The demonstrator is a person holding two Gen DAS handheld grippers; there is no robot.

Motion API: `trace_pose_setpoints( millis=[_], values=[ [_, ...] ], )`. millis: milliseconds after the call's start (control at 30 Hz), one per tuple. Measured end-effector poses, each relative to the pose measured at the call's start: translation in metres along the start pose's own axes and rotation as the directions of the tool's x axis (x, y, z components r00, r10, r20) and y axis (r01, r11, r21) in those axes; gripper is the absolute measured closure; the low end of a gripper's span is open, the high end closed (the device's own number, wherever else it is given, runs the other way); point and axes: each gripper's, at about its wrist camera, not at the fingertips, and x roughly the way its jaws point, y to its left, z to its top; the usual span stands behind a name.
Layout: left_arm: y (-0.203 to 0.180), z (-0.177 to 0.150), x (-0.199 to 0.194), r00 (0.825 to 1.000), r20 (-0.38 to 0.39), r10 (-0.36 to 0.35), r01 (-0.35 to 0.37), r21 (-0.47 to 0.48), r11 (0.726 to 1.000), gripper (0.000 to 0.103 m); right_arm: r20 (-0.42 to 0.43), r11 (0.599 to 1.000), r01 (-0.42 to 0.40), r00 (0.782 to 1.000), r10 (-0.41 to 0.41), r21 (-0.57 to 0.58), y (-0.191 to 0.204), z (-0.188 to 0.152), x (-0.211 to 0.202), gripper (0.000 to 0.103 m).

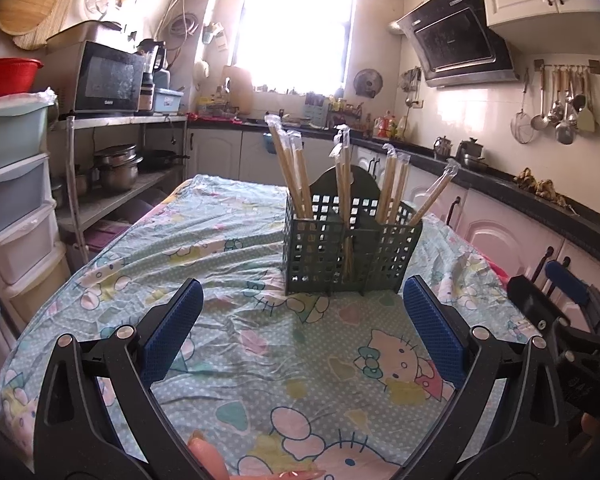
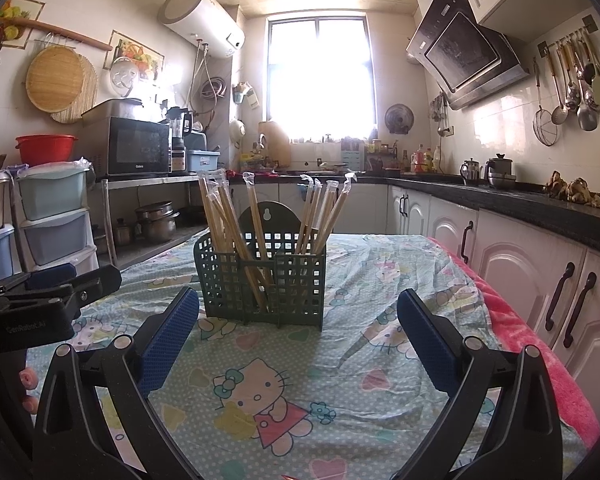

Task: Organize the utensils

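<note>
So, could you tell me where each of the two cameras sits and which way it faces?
Left wrist: on the left gripper, facing the green basket of wrapped chopsticks; open blue fingers, fingertips below, right gripper at right edge.
Right wrist: on the right gripper, facing the same basket; open fingers, left gripper at left edge.
Shared: basket, tablecloth, window.

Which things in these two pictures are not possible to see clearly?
- Lower ends of the plastic-wrapped wooden chopsticks: both views, screened by the dark green plastic grid holder.
- Exact chopstick count: sticks overlap.
- Outside the window: both views, washed out by glare.
- Right claw in left wrist view: cut by the edge.
</note>
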Motion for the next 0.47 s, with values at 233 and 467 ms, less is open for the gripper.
trace_pose_setpoints(
  millis=[233, 467],
  values=[
    [0.027, 0.019, 0.025, 0.992, -0.118, 0.040, -0.045, -0.046, 0.998, 0.011, -0.083, 0.993, 0.077, 0.994, -0.070, 0.089, -0.037, 0.016, 0.024, 0.006],
    [0.117, 0.036, 0.145, 0.865, -0.405, 0.295, -0.327, -0.010, 0.945, 0.011, -0.547, 0.934, 0.354, 0.791, -0.273, 0.046, -0.150, 0.009, 0.160, 0.006]
  ],
)
